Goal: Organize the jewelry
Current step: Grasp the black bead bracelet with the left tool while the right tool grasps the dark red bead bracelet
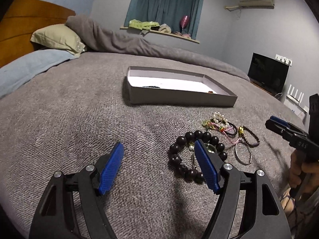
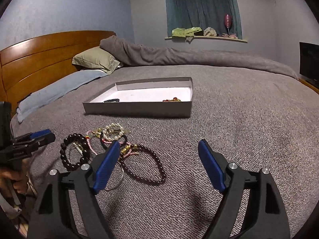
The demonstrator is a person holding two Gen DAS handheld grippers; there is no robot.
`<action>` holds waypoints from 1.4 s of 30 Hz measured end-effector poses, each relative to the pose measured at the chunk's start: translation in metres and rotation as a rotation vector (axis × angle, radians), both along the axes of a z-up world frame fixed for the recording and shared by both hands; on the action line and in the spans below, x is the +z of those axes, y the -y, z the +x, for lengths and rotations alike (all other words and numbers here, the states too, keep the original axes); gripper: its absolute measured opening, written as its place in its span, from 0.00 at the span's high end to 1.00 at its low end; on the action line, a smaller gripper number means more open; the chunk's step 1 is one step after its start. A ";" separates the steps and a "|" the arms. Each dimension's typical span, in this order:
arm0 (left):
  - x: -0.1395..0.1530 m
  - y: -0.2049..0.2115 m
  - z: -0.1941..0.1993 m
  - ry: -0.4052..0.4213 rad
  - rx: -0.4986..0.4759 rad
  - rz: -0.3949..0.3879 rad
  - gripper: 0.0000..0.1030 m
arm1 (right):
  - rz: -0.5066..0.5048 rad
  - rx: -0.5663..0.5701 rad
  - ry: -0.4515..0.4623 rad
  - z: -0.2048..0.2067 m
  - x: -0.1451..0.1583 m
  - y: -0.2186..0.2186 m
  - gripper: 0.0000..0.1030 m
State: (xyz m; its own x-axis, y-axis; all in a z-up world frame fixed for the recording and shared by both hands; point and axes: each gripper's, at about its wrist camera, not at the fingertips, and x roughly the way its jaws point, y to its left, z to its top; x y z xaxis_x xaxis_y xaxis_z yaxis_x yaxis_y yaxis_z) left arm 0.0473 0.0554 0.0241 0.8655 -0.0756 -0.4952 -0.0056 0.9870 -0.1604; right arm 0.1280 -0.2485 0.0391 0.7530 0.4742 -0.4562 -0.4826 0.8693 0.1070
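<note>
Left wrist view: the left gripper [image 1: 158, 152] gaped empty; the chunky dark round-bead bracelet [image 1: 196, 155] lay at its three o'clock, short of the shallow grey cardboard box [image 1: 179, 97] at twelve.

Right wrist view: the right gripper [image 2: 159, 149] stood released, straddling the slim dark small-bead bracelet [image 2: 148, 166], possibly garnet. Lowering squarely onto one strand would have suited.

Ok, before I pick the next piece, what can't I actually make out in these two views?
- Left view: the box near wall hides most of its contents.
- Left view: the left gripper finger covers part of the big dark bead bracelet.
- Right view: the right gripper finger hides part of the silver bangle.
</note>
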 end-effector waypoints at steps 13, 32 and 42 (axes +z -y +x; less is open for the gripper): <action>-0.015 0.008 0.012 -0.019 -0.034 0.013 0.45 | -0.017 0.006 0.040 -0.011 -0.007 -0.001 0.16; -0.011 0.015 0.019 -0.034 -0.059 0.094 0.85 | -0.133 0.060 -0.057 0.004 -0.019 -0.024 0.35; -0.008 -0.025 0.021 -0.055 0.011 0.033 0.85 | -0.140 0.033 -0.138 0.019 -0.027 -0.022 0.47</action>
State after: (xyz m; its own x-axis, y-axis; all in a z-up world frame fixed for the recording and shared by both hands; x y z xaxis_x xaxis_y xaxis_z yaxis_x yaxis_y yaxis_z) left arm 0.0679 0.0806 0.0158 0.8375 -0.0491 -0.5442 -0.0240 0.9917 -0.1264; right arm 0.1470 -0.2268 0.0125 0.6636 0.4223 -0.6175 -0.5004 0.8642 0.0532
